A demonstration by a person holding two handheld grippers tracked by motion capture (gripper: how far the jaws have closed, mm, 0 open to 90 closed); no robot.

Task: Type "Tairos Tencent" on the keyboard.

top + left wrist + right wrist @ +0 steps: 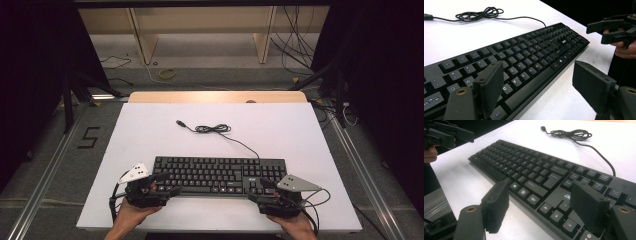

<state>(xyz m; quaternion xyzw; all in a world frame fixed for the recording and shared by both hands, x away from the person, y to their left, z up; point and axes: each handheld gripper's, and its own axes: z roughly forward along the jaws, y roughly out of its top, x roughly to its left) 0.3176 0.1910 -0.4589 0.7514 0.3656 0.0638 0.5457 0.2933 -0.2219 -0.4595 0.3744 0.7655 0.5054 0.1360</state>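
Note:
A black keyboard (220, 175) lies flat across the near half of the white table top (150, 135). Its black cable (215, 129) runs back in a loose coil to a USB plug (180, 122). My left gripper (168, 183) stands open at the keyboard's front left corner, one jaw over the keys (499, 62) and the other over the table in front. My right gripper (259, 190) is open at the front right corner, one jaw above the arrow keys (554, 215). Neither pair of pads presses on anything. The right gripper (609, 30) also appears far off in the left gripper view, and the left gripper (451, 135) in the right gripper view.
A wooden strip (215, 96) borders the table's far edge. Metal rails (45, 175) run along the floor on both sides. A taped "5" (89, 137) is on the floor at the left. A yellow ring (167, 74) and loose cables (300, 45) lie beyond the table.

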